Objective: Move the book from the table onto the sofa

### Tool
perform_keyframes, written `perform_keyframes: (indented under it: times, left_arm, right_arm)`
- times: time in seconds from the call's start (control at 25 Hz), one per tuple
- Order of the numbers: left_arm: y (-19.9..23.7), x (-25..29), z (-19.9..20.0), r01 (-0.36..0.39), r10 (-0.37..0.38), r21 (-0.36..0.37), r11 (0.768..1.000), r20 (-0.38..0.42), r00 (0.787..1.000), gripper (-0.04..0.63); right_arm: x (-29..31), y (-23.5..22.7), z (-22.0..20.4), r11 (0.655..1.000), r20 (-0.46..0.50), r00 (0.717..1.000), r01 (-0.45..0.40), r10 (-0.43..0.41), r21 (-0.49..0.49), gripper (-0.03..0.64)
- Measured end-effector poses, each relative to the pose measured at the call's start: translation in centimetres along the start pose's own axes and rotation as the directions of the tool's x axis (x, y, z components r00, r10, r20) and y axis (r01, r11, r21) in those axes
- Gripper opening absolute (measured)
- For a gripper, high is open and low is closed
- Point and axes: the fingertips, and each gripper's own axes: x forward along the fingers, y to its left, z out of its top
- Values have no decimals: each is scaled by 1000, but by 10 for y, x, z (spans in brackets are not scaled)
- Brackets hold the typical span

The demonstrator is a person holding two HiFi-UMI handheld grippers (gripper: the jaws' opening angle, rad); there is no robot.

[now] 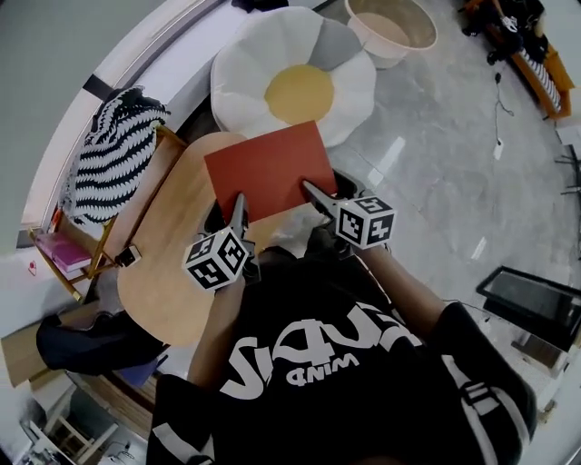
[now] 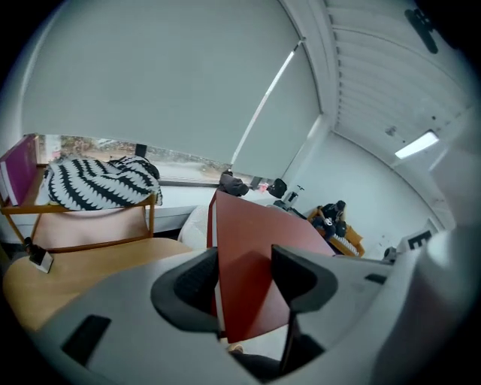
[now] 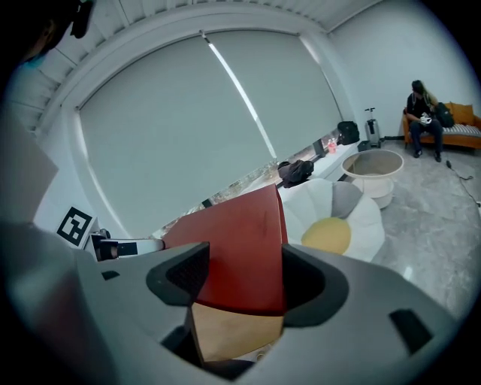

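A flat red book (image 1: 270, 170) is held over the far part of a round wooden table (image 1: 163, 272), tilted, with the tan tabletop (image 3: 225, 331) showing below it. My left gripper (image 1: 240, 207) is shut on the book's near left corner. My right gripper (image 1: 313, 192) is shut on its near right corner. In the left gripper view the book (image 2: 252, 263) stands edge-on between the jaws of the left gripper (image 2: 246, 278). In the right gripper view its cover (image 3: 240, 248) fills the gap of the right gripper (image 3: 244, 277). Just beyond the table lies the sofa (image 1: 295, 82), a white flower-shaped cushion with a yellow centre.
A wooden chair with a black-and-white striped cushion (image 1: 113, 150) stands left of the table. A small dark object (image 1: 127, 256) lies at the table's left edge. A beige tub (image 1: 390, 25) sits past the sofa. A dark screen (image 1: 531, 295) lies on the grey floor, right.
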Motion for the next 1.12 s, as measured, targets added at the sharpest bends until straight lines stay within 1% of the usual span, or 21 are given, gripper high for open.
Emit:
perform_keyframes:
  times: [0.24,0.44,0.64,0.84,1.0,1.12]
  left_arm:
    - [-70,42,-10,83,-80,57,995,-58,995,229]
    - [-115,66,-17,117,-108,101,988,-86,990,229]
    - [-151,89,-23,121,-111,110,987,-93,989,229]
    - [-190,117,-29,128,-119,99,987,-88,989,229]
    - [-219,137,-32,125,-119,87,988,-71,990,229]
    - [-234,145,-29,112,-108,84,990,-52,993,229]
  right_arm:
    - [-45,-65,12,994,46,995,85,-88,64,291]
    - [-73,-107,19,987,73,989,118,-126,111,291]
    - [-90,-144,28,984,87,987,123,-135,132,291]
    - [-105,-188,45,985,87,987,123,-134,121,291]
    - [-115,-219,60,987,89,988,117,-127,111,291]
    - [-118,-233,72,989,95,989,106,-115,104,291]
